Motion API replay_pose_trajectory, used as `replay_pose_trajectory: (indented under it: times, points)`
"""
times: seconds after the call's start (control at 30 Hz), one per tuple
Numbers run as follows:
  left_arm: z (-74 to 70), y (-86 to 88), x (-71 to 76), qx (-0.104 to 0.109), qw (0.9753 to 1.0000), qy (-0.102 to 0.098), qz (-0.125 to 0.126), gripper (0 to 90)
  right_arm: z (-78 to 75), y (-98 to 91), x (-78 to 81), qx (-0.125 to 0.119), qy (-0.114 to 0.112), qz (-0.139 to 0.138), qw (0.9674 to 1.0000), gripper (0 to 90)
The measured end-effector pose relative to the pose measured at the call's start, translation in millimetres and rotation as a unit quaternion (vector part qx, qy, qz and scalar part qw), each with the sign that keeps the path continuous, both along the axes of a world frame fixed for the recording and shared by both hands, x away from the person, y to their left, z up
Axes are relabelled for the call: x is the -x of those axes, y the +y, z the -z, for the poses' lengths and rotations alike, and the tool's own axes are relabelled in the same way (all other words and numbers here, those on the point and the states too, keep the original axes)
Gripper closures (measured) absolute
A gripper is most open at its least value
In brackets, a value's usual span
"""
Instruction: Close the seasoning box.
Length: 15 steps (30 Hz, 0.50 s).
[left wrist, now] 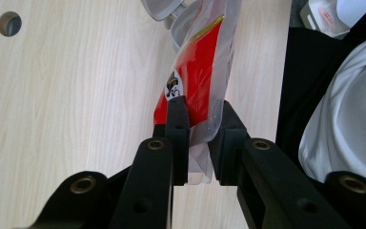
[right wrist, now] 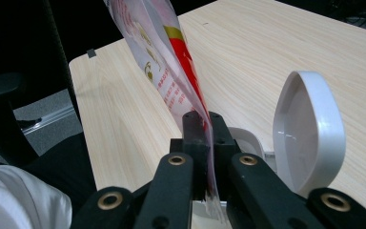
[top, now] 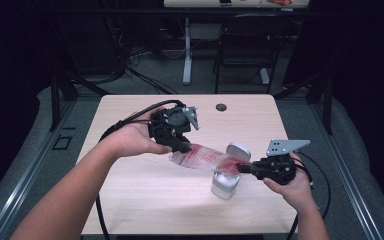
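A clear plastic bag with red print (top: pixel 207 158) hangs stretched between my two grippers above the table. My left gripper (top: pixel 181 148) is shut on the bag's left end; in the left gripper view the bag (left wrist: pixel 195 81) is pinched between the black jaws (left wrist: pixel 201 138). My right gripper (top: pixel 245 169) is shut on the bag's right end, and the right gripper view has the bag (right wrist: pixel 171 71) rising from its closed jaws (right wrist: pixel 206 125). A white lidded bin (top: pixel 226 184) stands under the bag's right end with its round lid (top: pixel 239 150) flipped up.
The light wood table (top: pixel 145 195) has a cable hole (top: pixel 221 107) near its far edge. The bin's raised lid (right wrist: pixel 310 129) stands just right of my right gripper. A chair and a desk leg stand beyond the table on the dark floor.
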<state>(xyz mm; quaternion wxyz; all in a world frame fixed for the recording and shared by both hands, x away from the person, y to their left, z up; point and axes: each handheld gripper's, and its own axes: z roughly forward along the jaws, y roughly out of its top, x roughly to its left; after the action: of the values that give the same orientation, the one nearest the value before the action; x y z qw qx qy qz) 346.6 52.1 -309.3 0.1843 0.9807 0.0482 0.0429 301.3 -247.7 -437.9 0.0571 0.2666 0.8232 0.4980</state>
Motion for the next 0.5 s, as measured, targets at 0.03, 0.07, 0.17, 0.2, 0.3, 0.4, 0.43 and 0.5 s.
replay_pose_trajectory:
  times: [0.03, 0.07, 0.17, 0.2, 0.3, 0.4, 0.43, 0.5]
  points:
    - [1.3, 1.3, -0.1, 0.0, 1.0, 0.001, -0.002, 79.6, -0.2, 0.7, 0.0, 0.001, 0.0, -0.001, 1.0, 89.6]
    - [2.2, 2.2, -0.3, 0.0, 1.0, 0.0, -0.001, 79.5, 0.0, 1.6, 0.1, 0.0, -0.001, 0.0, 1.0, 89.6]
    - [4.5, 6.0, -1.1, 0.004, 1.0, 0.001, -0.002, 79.5, -0.6, 3.2, -0.1, 0.001, -0.004, 0.0, 1.0, 89.5]
    - [5.0, 7.1, -1.0, 0.004, 1.0, 0.002, -0.003, 79.5, -0.8, 3.8, 0.1, 0.0, -0.004, 0.001, 1.0, 89.5]
    - [7.7, 11.1, -1.1, 0.007, 0.9999, 0.007, -0.007, 79.5, -1.4, 5.6, 0.2, -0.005, -0.008, 0.003, 1.0, 89.4]
    - [10.5, 14.4, -1.2, 0.01, 0.9999, 0.009, -0.01, 79.6, -1.7, 7.0, 0.4, -0.011, -0.011, 0.004, 0.9999, 89.1]
    - [11.7, 15.9, -1.5, 0.011, 0.9998, 0.012, -0.01, 79.6, -1.8, 7.3, 0.4, -0.013, -0.012, 0.004, 0.9998, 88.9]
    - [14.6, 18.7, -1.9, 0.014, 0.9997, 0.014, -0.014, 79.6, -2.1, 8.0, 0.5, -0.017, -0.014, 0.005, 0.9997, 88.5]
